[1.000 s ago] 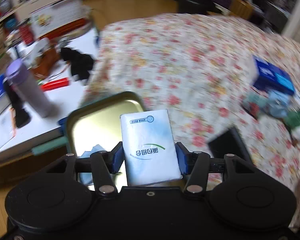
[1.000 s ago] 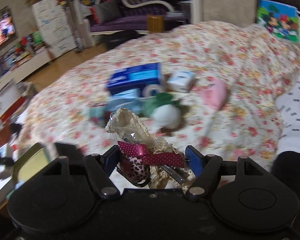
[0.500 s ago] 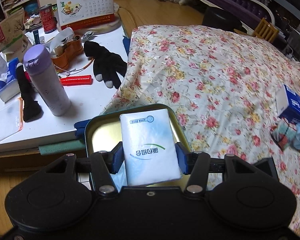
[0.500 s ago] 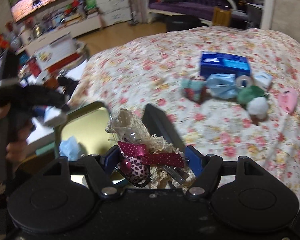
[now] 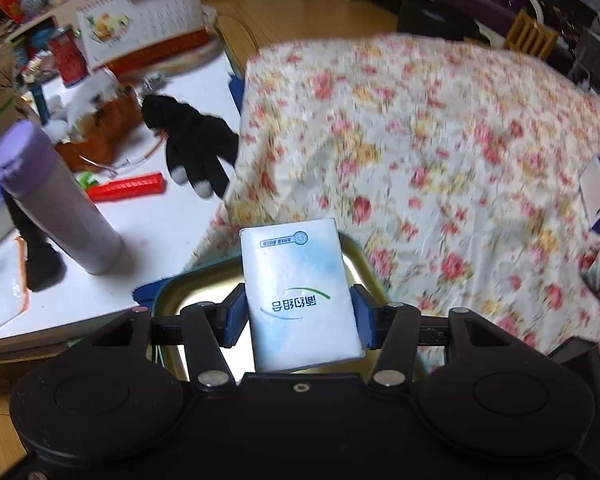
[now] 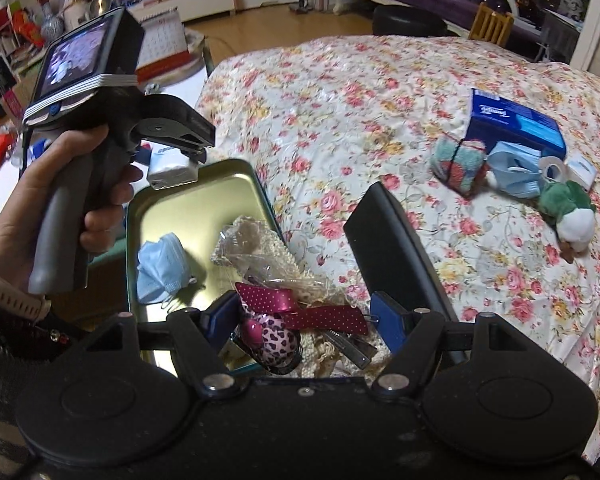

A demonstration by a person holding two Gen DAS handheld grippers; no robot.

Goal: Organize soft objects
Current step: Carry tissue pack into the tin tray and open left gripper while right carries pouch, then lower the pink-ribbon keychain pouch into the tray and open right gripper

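Observation:
My left gripper (image 5: pixel 298 314) is shut on a white and blue tissue pack (image 5: pixel 300 292), held above the far end of an open gold tin (image 5: pixel 364 268). In the right wrist view the left gripper (image 6: pixel 172 164) with the tissue pack (image 6: pixel 168 166) hovers over the tin's (image 6: pixel 196 196) far rim. My right gripper (image 6: pixel 304 324) is shut on a clear bag of lace and ribbon hair clips (image 6: pixel 284 312), held over the tin's near right side. A blue face mask (image 6: pixel 162 268) lies in the tin.
The tin's black lid (image 6: pixel 396 256) lies on the floral bedspread (image 6: pixel 360 120). Further right lie a blue tissue box (image 6: pixel 512 122), a knitted pouch (image 6: pixel 458 166), another mask (image 6: pixel 514 174) and a green plush (image 6: pixel 570 210). A white table (image 5: pixel 140 232) holds a purple bottle (image 5: pixel 52 200) and black gloves (image 5: pixel 196 148).
Both grippers swung toward the tin with their loads. The right gripper now hangs over the tin, and the left has moved a little further over its far end.

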